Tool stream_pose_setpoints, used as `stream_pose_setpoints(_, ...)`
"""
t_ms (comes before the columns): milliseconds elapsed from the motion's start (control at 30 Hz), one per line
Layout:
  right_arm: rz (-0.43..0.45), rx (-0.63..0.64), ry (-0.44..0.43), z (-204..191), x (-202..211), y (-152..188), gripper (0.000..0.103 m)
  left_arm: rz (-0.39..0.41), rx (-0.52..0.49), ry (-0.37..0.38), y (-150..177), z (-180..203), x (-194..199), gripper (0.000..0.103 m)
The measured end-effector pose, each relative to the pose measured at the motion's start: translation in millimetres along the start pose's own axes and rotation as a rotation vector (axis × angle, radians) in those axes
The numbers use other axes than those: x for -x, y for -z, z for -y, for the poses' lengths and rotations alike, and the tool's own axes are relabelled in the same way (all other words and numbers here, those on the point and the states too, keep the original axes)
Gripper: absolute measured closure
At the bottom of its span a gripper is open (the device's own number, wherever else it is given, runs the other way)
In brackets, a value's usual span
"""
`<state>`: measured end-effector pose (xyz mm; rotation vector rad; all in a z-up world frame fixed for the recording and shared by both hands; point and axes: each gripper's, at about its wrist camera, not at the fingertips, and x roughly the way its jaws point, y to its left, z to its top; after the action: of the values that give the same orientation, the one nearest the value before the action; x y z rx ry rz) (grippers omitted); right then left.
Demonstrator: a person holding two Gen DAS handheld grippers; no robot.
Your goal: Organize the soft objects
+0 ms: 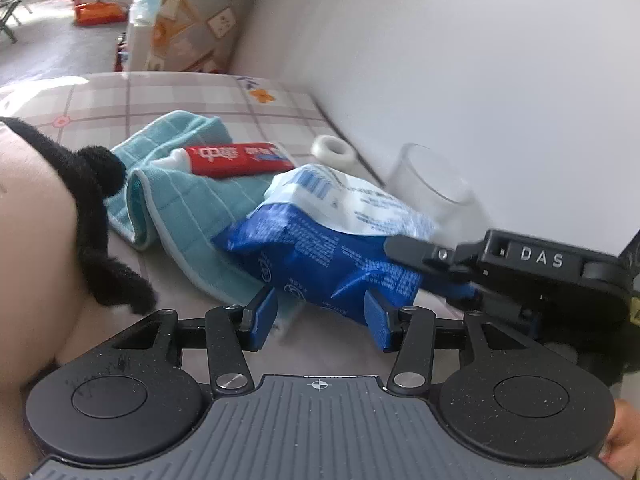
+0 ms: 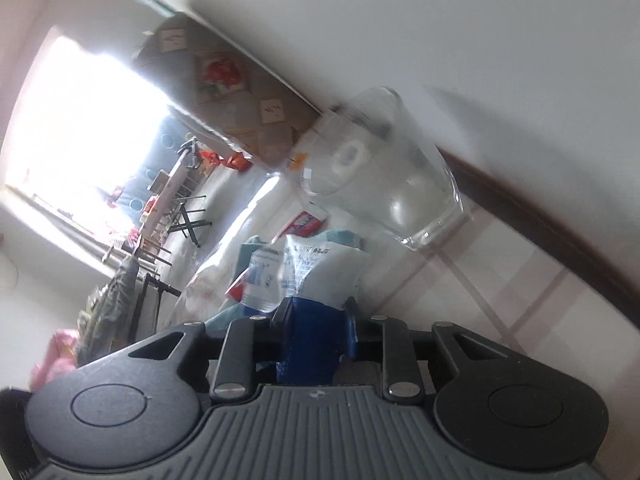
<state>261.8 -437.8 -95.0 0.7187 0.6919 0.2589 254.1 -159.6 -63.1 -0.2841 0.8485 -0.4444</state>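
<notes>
Two tongs [image 1: 320, 312] [image 2: 316, 316] flank crinkly blue pack [image 1: 320, 256].

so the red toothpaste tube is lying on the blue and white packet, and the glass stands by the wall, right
Not quite. The left wrist view shows the red toothpaste tube lying on the teal towel, beside the blue and white packet, not on it. The glass does stand by the wall.

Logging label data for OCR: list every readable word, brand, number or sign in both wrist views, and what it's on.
"DAS": white letters on the right gripper body, left wrist view.
Red toothpaste tube: white characters, too blurred to read.
Blue and white soft pack: fine print and round marks, too small and blurred.
Glass cup: no text.
</notes>
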Motion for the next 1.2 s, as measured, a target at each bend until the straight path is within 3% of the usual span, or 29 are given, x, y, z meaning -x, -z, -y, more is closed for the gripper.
stream_pose_setpoints(167, 0.052, 0.259, 0.034, -44.9, 32.4, 9.5, 0.076, 0.008, -0.034, 0.05, 17.3, 9.2, 25.5, 0.055)
stream_pose_setpoints(367, 0.131, 0.791, 0.166, -108.0, 56.4, 46.3, 0.076, 0.023, -0.061, 0.053, 55.2, 6.9, 73.0, 0.054)
stream_pose_setpoints(600, 0.096, 1.385, 0.157, -156.5, 65.1, 126.4, 0.076, 0.077, 0.018, -0.046, 96.2, -23.9, 131.7, 0.054)
stream_pose_setpoints(800, -0.027, 1.652, 0.101, -153.9, 71.4, 202.0, 0.073, 0.13, 0.118, -0.057, 120.5, -50.5, 170.3, 0.052)
stream_pose_setpoints(900, -0.075, 1.711, 0.107, -145.6, 74.8, 229.2, 0.061, 0.141, 0.118, -0.063, 124.3, -54.3, 178.0, 0.051)
stream_pose_setpoints(967, -0.1, 1.677, 0.075, -143.5, 83.2, 233.3, 0.06, 0.146, 0.118, -0.057, 123.0, -54.6, 180.7, 0.05)
stream_pose_setpoints(1067, -0.102, 1.547, 0.019, -140.0, 100.9, 224.6, 0.06, 0.148, 0.106, -0.035, 118.6, -50.2, 178.1, 0.047)
stream_pose_setpoints(1200, -0.082, 1.239, -0.022, -124.7, 118.9, 188.4, 0.06, 0.13, 0.048, -0.002, 113.1, -38.6, 173.4, 0.03)
